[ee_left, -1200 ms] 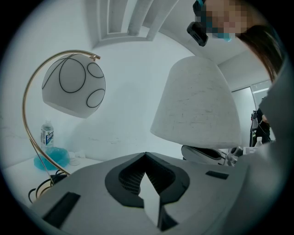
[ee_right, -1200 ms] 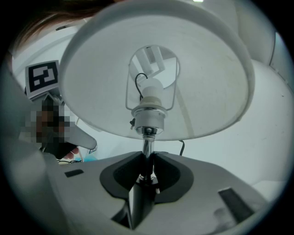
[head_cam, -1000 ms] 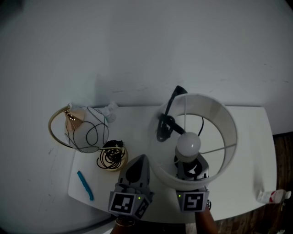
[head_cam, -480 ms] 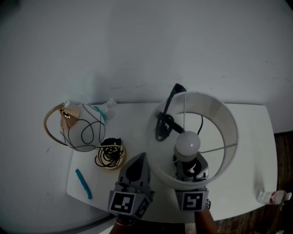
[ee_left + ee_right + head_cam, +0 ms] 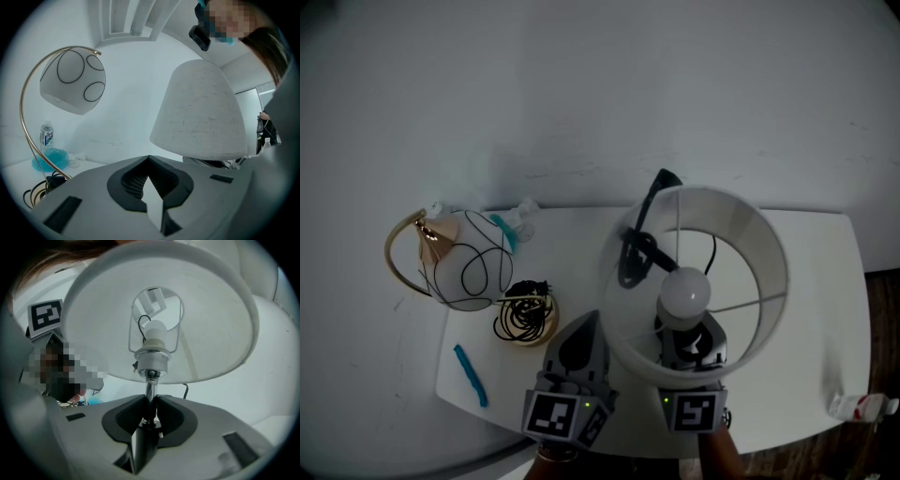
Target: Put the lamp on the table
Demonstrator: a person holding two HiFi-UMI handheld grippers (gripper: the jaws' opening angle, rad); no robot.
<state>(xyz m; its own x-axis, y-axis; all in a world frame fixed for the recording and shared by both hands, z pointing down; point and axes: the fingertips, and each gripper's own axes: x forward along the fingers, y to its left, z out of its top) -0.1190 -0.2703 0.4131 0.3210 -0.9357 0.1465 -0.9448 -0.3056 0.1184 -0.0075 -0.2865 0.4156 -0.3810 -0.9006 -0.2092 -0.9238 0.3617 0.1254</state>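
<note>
The lamp has a white drum shade and a white bulb, and it stands upright over the right half of the white table. My right gripper reaches in under the shade. In the right gripper view the right gripper is shut on the lamp's chrome stem, just below the bulb socket. The shade hides the lamp's foot. My left gripper hovers left of the shade, apart from it. In its own view the left gripper is shut with nothing in it.
A second lamp with a gold arc and white globe stands at the table's left end, with a coiled black cord and a blue strip beside it. A black cable trails behind the shade. A small bottle lies lower right.
The head view has shifted slightly, so the globe lamp shows a little further left. Both grippers and the held lamp keep their places.
</note>
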